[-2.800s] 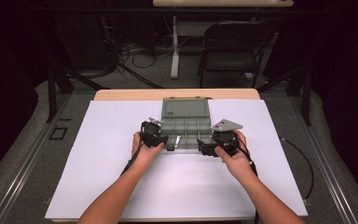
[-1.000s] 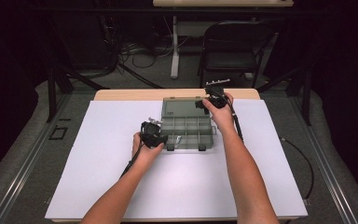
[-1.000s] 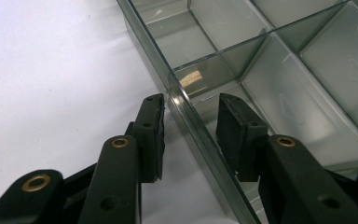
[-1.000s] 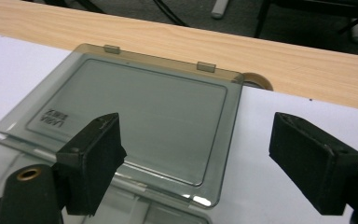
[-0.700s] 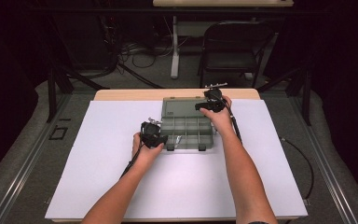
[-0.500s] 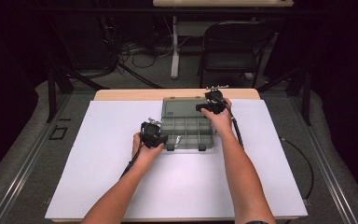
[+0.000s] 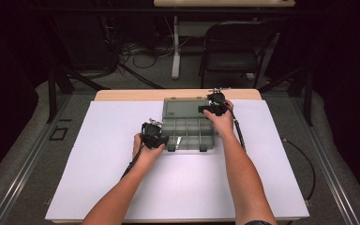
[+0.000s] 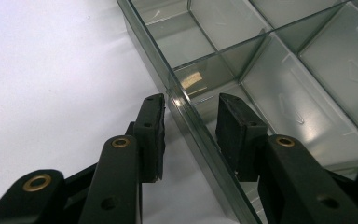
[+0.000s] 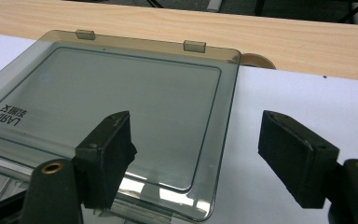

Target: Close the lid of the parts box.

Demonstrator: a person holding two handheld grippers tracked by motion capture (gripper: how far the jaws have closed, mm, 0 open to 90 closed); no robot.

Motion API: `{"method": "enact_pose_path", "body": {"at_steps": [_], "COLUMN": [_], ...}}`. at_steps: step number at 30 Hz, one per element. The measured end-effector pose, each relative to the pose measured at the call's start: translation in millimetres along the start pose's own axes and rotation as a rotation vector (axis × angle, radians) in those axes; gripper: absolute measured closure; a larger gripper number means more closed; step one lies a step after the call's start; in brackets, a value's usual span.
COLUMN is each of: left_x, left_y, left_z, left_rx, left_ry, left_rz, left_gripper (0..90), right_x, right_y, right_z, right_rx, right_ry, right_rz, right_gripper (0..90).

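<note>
**Grippers steady an opened compartment box**

Left gripper [image 8: 189,126] straddles the box's [image 7: 187,131] near-left side wall [image 8: 186,116], jaws narrowed around it, probably pinning the base on the white table cover [image 7: 98,164]. Right gripper [image 9: 205,158], its jaws having just been closing yet wide with nothing gripped, hangs over the laid-back lid [image 9: 121,102], likely having let it down.

Bright table [image 7: 122,187], dark surroundings; glare on box [image 8: 186,100].

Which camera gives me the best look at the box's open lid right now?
The right gripper view: the lid lies flat and open, its two tabs and printed mark plain. The high view shows it small, behind the tray. The left gripper view looks at the tray's wall and compartments.
</note>
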State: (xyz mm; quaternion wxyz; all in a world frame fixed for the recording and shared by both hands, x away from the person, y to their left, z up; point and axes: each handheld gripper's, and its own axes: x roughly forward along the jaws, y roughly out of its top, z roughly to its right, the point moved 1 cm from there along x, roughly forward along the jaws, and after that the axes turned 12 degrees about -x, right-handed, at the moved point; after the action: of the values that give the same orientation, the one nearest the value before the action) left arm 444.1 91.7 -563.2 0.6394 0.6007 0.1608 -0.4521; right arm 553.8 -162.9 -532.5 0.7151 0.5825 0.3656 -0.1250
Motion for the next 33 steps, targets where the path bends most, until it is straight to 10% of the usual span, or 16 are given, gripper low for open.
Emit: {"method": "enact_pose_path", "body": {"at_steps": [33], "left_x": [0.0], "left_y": [0.0], "left_z": [0.2], "left_rx": [0.004], "left_ry": [0.000], "left_rz": [0.001], "left_gripper": [62.3], "right_x": [12.7], "right_y": [-6.7], "right_z": [-3.1], "right_rx": [0.041], "right_ry": [0.093], "right_rz": [-0.044], "right_gripper": [26.3]}}
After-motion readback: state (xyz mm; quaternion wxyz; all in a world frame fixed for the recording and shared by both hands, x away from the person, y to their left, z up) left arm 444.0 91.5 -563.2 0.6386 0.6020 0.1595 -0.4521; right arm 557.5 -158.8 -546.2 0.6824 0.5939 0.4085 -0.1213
